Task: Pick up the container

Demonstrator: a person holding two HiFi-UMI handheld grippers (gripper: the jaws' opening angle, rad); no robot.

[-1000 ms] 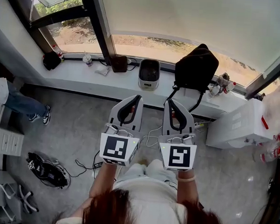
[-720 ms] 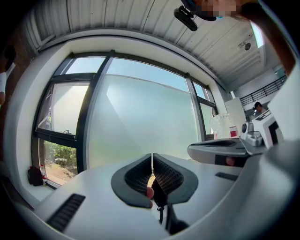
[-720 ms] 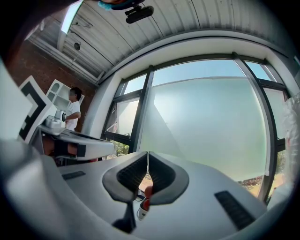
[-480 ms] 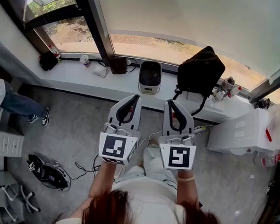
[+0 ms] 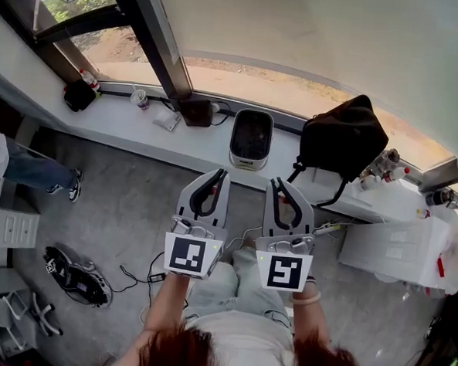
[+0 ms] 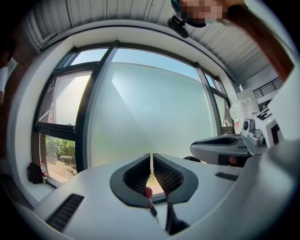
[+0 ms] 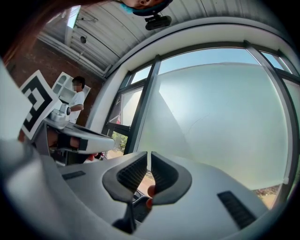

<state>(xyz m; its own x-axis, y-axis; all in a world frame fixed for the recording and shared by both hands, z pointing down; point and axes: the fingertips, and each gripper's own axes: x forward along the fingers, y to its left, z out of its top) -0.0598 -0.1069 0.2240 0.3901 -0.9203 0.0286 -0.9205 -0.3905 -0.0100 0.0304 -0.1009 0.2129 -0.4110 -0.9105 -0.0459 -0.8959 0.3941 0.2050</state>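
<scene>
Left gripper and right gripper (jaws together, empty) now stand nearer the container, apparently an open bin; grasp not yet begun.

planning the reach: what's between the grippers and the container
Nothing in the head view: only bare windowsill separates the container from the left gripper and right gripper.

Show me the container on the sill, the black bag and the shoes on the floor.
container (image 5: 251, 136): head view, its dark inside.
black bag (image 5: 346, 139): head view, middle of its body.
shoes (image 5: 74, 278): head view, middle of the pair.
</scene>
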